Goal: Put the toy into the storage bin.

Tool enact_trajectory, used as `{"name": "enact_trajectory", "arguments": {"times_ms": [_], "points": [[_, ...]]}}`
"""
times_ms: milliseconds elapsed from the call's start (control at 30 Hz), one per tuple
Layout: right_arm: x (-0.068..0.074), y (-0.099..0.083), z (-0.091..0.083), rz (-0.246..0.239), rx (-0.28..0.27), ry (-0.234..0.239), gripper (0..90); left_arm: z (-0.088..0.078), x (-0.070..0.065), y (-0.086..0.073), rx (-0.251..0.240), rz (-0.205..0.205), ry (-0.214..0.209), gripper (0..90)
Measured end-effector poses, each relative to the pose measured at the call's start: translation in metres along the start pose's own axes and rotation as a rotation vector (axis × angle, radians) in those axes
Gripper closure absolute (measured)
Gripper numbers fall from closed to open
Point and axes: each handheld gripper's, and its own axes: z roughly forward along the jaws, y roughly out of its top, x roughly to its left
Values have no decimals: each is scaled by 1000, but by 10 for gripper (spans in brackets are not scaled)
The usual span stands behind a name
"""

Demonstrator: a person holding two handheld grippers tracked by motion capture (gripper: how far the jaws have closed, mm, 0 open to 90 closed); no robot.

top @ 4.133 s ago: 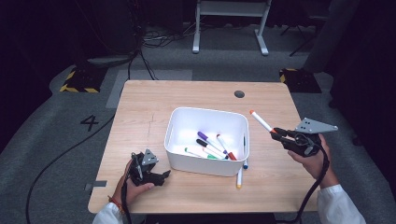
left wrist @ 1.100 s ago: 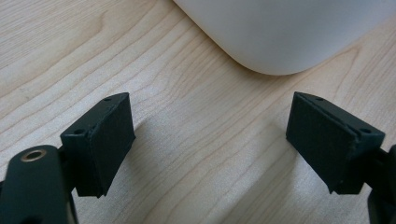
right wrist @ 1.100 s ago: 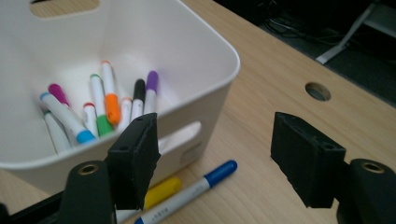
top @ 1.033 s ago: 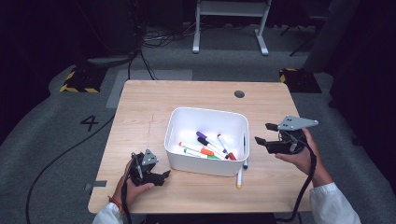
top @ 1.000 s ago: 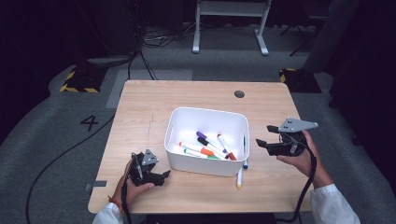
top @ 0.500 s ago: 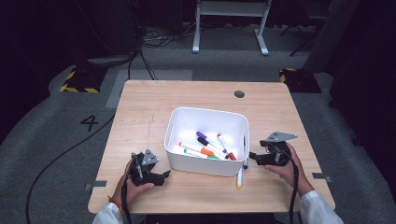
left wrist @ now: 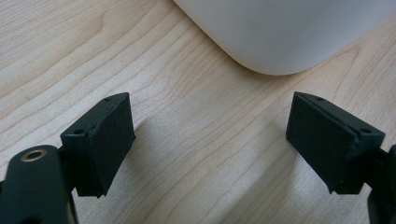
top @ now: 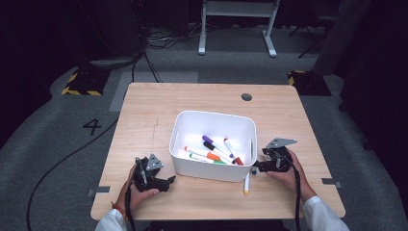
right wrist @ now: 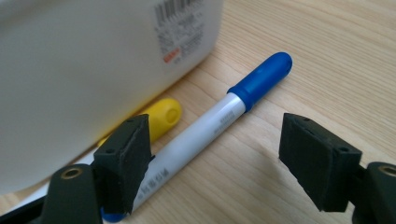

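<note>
A white bin [top: 214, 114] stands mid-table with several coloured markers [top: 214, 150] inside. My right gripper [top: 257, 167] sits low at the bin's front right corner. In the right gripper view its jaws [right wrist: 219, 144] are open, having just widened. A blue-capped white marker [right wrist: 219, 121] lies on the wood between them, untouched by the pads. A yellow-capped marker [right wrist: 161, 116] lies against the bin wall [right wrist: 93, 70]; in the high view it is the marker [top: 247, 183] by the bin's front. My left gripper [top: 169, 182] rests open at the bin's front left, its jaws [left wrist: 210, 140] empty before the bin's corner [left wrist: 280, 32].
The wooden table [top: 159, 110] has bare room behind and left of the bin. A dark round hole [top: 246, 96] sits near the far edge. Cables trail from both grippers off the near edge. A white stand [top: 235, 24] stands on the floor beyond.
My right gripper came down and left to the table beside the bin's front right corner, over the blue marker. The red-capped marker it held earlier now lies in the bin. The left gripper stayed put.
</note>
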Motion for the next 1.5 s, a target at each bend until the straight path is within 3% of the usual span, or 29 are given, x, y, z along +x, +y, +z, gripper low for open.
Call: {"name": "enact_trajectory", "arguments": {"times_ms": [133, 233, 333, 433, 600, 633, 800, 933, 1100, 1367, 1500], "points": [[-5, -4, -1, 13, 14, -20, 270, 0, 0, 0, 0, 1, 0, 154], [-13, -8, -3, 11, 42, -58, 332, 0, 0, 0, 0, 0, 0, 154], [-20, -11, -8, 11, 48, -63, 381, 0, 0, 0, 0, 0, 0, 154], [-33, -15, -15, 42, 40, -85, 382, 0, 0, 0, 2, -1, 0, 153], [-41, -16, -16, 90, 26, -110, 375, 0, 0, 0, 1, -1, 1, 153], [-45, -16, -15, 113, 26, -130, 425, 0, 0, 0, 1, -2, 2, 153], [-51, -17, -15, 137, 11, -153, 543, 0, 0, 0, 1, -1, 2, 153], [-53, -19, -16, 119, 7, -174, 646, 0, 0, 0, -1, 0, 5, 153], [-55, -21, -16, 100, -11, -153, 738, 0, 0, 0, 0, -1, 0, 153], [-59, -24, -20, 86, -15, -115, 745, 0, 0, 0, 1, -1, 2, 153], [-58, -23, -29, 84, -57, -90, 745, 0, 0, 0, 0, -1, 2, 153]]}}
